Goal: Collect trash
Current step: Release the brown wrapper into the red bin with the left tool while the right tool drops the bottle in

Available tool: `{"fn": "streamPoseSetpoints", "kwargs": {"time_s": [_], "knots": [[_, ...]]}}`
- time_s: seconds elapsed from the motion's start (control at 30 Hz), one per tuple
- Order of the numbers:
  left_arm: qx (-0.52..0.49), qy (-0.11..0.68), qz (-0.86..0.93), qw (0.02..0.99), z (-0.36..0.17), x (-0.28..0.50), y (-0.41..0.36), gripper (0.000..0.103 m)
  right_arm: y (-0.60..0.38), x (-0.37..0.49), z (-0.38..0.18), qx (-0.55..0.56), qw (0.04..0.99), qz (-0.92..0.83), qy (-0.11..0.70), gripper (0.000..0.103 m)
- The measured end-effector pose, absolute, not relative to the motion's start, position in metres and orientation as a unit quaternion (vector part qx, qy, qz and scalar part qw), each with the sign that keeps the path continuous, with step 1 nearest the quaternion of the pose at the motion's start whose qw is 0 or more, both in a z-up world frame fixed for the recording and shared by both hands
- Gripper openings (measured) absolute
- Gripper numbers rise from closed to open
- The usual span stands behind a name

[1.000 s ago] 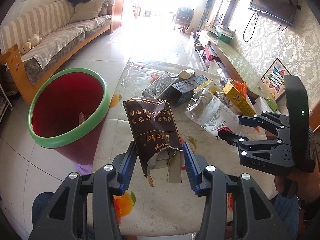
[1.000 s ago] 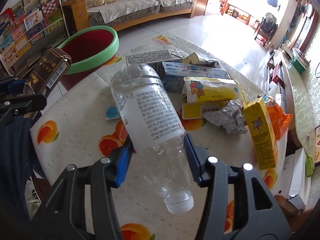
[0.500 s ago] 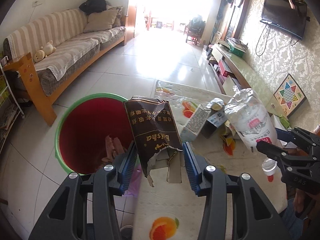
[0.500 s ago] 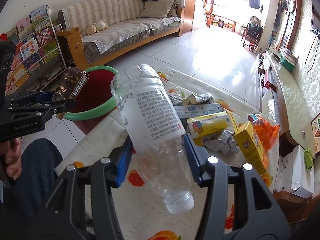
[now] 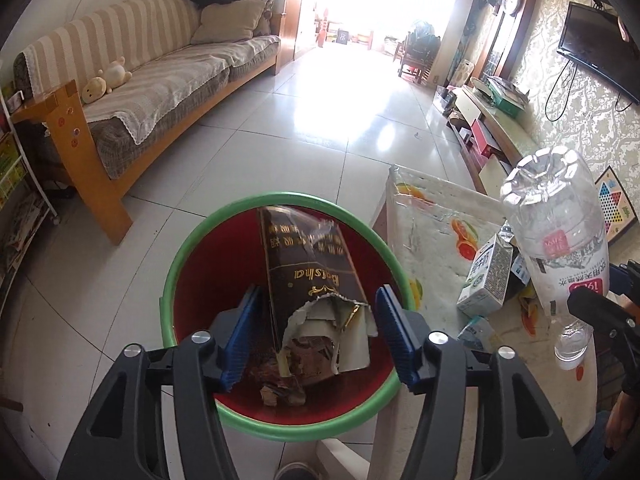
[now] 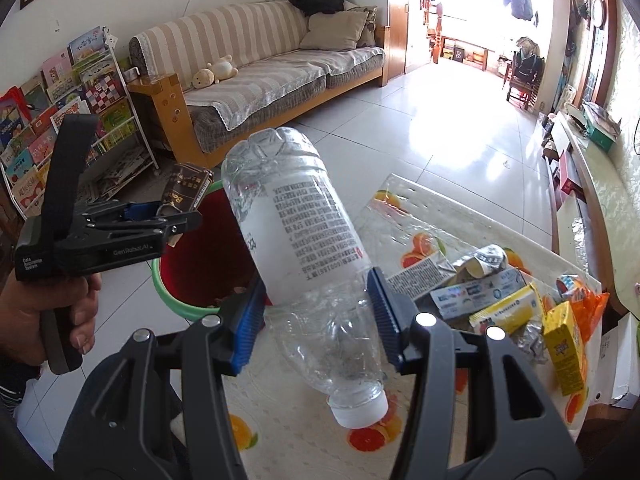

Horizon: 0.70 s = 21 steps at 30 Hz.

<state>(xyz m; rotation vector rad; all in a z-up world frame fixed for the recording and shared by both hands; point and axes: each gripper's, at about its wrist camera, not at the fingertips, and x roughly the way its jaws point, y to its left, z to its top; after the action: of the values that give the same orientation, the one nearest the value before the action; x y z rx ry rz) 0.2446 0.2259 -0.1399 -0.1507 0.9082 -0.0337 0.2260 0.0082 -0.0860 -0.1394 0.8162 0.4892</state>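
Observation:
A red bin with a green rim [image 5: 188, 248] stands on the floor, right under my left gripper [image 5: 318, 320]. Its jaws are opening, and a torn brown carton [image 5: 312, 276] hangs between the blue pads with a gap on each side. The right wrist view shows that same gripper [image 6: 160, 216] and carton [image 6: 186, 192] over the bin [image 6: 188, 308]. My right gripper [image 6: 316, 308] is shut on a clear plastic bottle [image 6: 296, 224], cap end toward the camera, above the table's left edge. The bottle [image 5: 560, 220] also appears at the right of the left wrist view.
The table [image 6: 400, 216], with a fruit-print cover, carries more trash: a grey-white carton [image 5: 490, 276], yellow boxes [image 6: 562, 344] and crumpled foil. A striped sofa [image 5: 160, 92] and a book rack [image 6: 60, 92] stand beyond the bin, with tiled floor between.
My left gripper has swung left from over the table to above the bin, and its jaws have widened off the carton. The right gripper has followed toward the bin with the bottle.

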Motion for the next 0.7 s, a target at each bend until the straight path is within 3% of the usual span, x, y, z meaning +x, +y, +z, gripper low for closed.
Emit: {"fn": "streamPoseSetpoints", "kwargs": {"time_s": [0.03, 0.1, 0.7], "knots": [[-0.073, 0.436, -0.015, 0.897, -0.141, 0.245, 0.229, 0.079, 0.015, 0.230, -0.087, -0.065, 0.886, 0.238, 0.393, 0.050], [-0.071, 0.431, -0.008, 0.899, -0.143, 0.244, 0.234, 0.084, 0.027, 0.236, -0.089, -0.063, 0.885, 0.241, 0.393, 0.050], [-0.083, 0.388, 0.047, 0.917, -0.138, 0.206, 0.304, 0.095, 0.122, 0.287, -0.130, -0.033, 0.869, 0.263, 0.418, 0.050]]}}
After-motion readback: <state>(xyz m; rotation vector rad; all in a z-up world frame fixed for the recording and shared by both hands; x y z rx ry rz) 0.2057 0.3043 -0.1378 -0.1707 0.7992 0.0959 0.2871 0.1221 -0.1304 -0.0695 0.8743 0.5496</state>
